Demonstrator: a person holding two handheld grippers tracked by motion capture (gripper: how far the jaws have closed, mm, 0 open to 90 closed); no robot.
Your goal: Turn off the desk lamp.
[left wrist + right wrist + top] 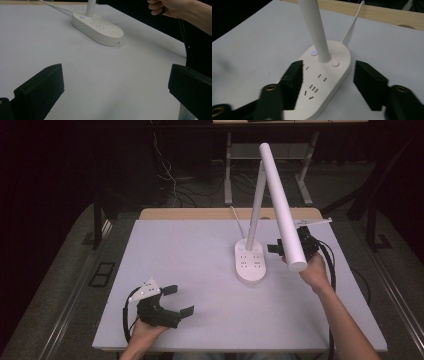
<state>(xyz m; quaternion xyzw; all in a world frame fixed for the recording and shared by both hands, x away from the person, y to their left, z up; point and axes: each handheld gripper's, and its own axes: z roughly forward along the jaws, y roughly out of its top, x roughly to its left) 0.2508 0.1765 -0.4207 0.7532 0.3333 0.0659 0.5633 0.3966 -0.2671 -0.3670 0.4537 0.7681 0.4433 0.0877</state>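
Black jaws of the right gripper (325, 85) stand apart, nothing pinched between them, hanging over the near end of the lamp base (329, 75). From the high view this gripper (278, 249) sits just right of the base, partly behind the lamp head (281, 200), held up by the right hand (314, 270).

Lamp base (250, 262): white oval with socket slots on top, standing on the white table (190, 250) right of centre. Two round buttons flank the stem foot in the right gripper view; the left button (313, 53) glows blue, the other button (335, 63) is plain. Stem (256, 200) rises from the far end of the base, tilted slightly. Head is a long white bar slanting down toward the right hand. White cord (352, 21) runs from the far end of the base to the table's back edge.

Left gripper (177, 300) rests low at the table's front edge, well left of the base and apart from it, jaws wide open, nothing between them. Left hand (147, 330) grips it from below. Left gripper view: base (98, 28) far ahead.
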